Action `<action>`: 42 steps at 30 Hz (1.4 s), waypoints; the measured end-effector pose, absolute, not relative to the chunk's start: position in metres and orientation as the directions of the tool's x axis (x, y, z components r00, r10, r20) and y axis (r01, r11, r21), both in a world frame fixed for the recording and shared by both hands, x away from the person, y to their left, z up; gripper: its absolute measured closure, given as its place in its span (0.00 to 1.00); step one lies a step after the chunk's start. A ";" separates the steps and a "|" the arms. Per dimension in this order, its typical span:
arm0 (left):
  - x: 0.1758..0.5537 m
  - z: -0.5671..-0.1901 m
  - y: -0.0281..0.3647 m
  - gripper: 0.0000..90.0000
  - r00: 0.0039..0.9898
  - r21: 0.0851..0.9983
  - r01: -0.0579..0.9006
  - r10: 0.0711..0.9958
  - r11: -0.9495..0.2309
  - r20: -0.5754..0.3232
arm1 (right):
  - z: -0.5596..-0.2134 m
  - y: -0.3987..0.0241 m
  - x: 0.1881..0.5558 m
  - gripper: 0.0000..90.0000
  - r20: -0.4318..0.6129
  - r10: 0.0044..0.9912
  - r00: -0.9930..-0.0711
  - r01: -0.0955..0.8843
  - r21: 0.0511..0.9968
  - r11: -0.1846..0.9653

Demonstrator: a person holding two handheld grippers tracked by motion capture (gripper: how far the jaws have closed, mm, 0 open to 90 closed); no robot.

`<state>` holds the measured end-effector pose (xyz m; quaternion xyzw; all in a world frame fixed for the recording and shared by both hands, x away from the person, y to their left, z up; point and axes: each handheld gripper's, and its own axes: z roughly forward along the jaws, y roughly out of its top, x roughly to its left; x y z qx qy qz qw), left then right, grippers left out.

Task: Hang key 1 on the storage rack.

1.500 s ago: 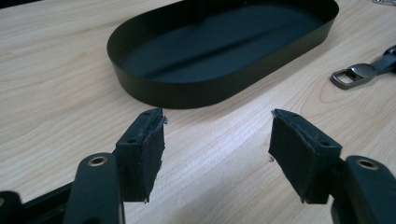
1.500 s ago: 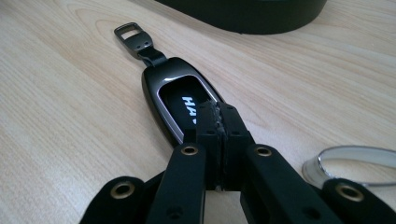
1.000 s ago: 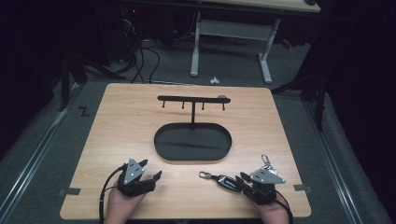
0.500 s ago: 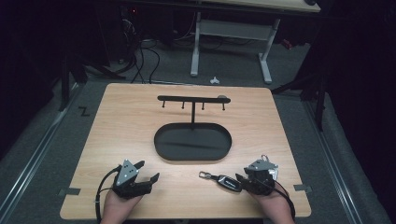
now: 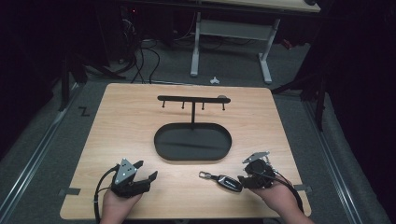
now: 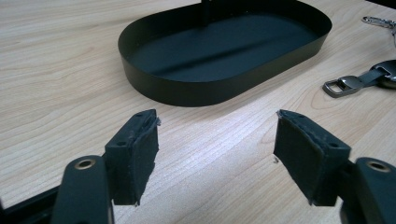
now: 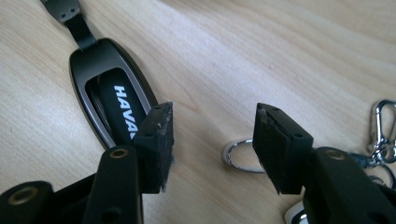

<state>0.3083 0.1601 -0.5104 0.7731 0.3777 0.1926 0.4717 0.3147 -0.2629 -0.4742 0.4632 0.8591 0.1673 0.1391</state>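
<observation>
Right gripper (image 7: 212, 140) jaws opening, nothing clamped, key fob (image 7: 109, 98) lying just outside its left jaw; left gripper (image 6: 215, 154) jaws sitting wide apart, tray (image 6: 224, 51) lying ahead.

Black oval tray (image 5: 161, 144) mid-table (image 5: 116, 121); hook rack (image 5: 193, 99) standing in it.

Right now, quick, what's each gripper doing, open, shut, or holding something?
Left gripper: open, nothing between its jaws, bare wooden table below.
Right gripper: open, jaws just been opening, holding nothing; the black oval car key fob lies beside one jaw.
</observation>
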 end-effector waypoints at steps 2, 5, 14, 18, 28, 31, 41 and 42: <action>0.308 -0.511 0.160 0.34 0.642 0.874 0.403 0.764 -0.269 -0.061 | -0.474 -0.264 0.317 0.53 -0.079 0.840 -0.536 0.754 0.403 0.519; 0.308 -0.512 0.161 0.34 0.647 0.878 0.397 0.760 -0.268 -0.060 | -0.471 -0.264 0.321 0.52 -0.076 0.845 -0.530 0.775 0.361 0.519; 0.310 -0.517 0.160 0.33 0.632 0.862 0.412 0.774 -0.294 -0.038 | -0.460 -0.261 0.337 0.47 -0.053 0.817 -0.574 0.805 0.145 0.575; 0.310 -0.517 0.161 0.33 0.629 0.863 0.417 0.776 -0.284 -0.049 | -0.456 -0.259 0.340 0.44 -0.050 0.802 -0.595 0.796 0.096 0.597; 0.308 -0.516 0.160 0.32 0.647 0.871 0.406 0.760 -0.277 -0.060 | -0.445 -0.248 0.347 0.41 -0.059 0.781 -0.622 0.780 0.041 0.624; 0.308 -0.516 0.159 0.32 0.652 0.870 0.403 0.756 -0.283 -0.056 | -0.443 -0.239 0.350 0.37 -0.070 0.753 -0.654 0.751 0.051 0.658; 0.308 -0.516 0.159 0.32 0.660 0.871 0.397 0.749 -0.288 -0.053 | -0.446 -0.207 0.355 0.30 -0.072 0.694 -0.716 0.691 0.067 0.720; 0.308 -0.516 0.159 0.32 0.661 0.871 0.397 0.749 -0.290 -0.052 | -0.446 -0.207 0.355 0.30 -0.072 0.694 -0.716 0.691 0.067 0.720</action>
